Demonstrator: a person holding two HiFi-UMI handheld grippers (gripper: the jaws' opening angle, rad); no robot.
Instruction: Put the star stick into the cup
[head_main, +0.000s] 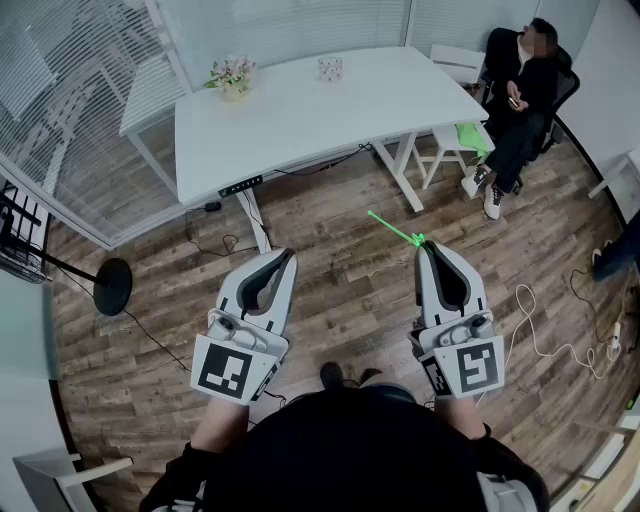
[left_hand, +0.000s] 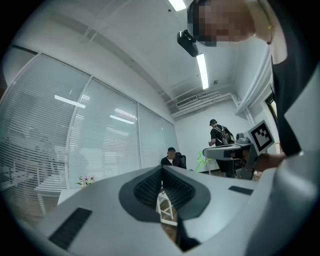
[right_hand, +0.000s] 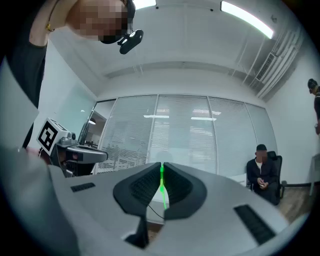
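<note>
My right gripper (head_main: 425, 246) is shut on the thin green star stick (head_main: 393, 228), held over the wooden floor. The stick juts up-left from the jaw tips, and its star sits right at them. In the right gripper view the stick (right_hand: 162, 186) shows as a green line pinched between the dark pads of that gripper (right_hand: 161, 169). My left gripper (head_main: 291, 254) hangs beside it, shut and empty; its jaws (left_hand: 162, 170) meet at the tips. The cup (head_main: 330, 68) stands far ahead on the white table (head_main: 300, 115), near the back edge.
A pot of flowers (head_main: 232, 77) sits at the table's back left. A person (head_main: 520, 85) sits in a chair to the right, beside a white stool (head_main: 450, 140). A lamp base (head_main: 112, 285) stands on the left, and cables (head_main: 540, 330) trail over the floor on the right.
</note>
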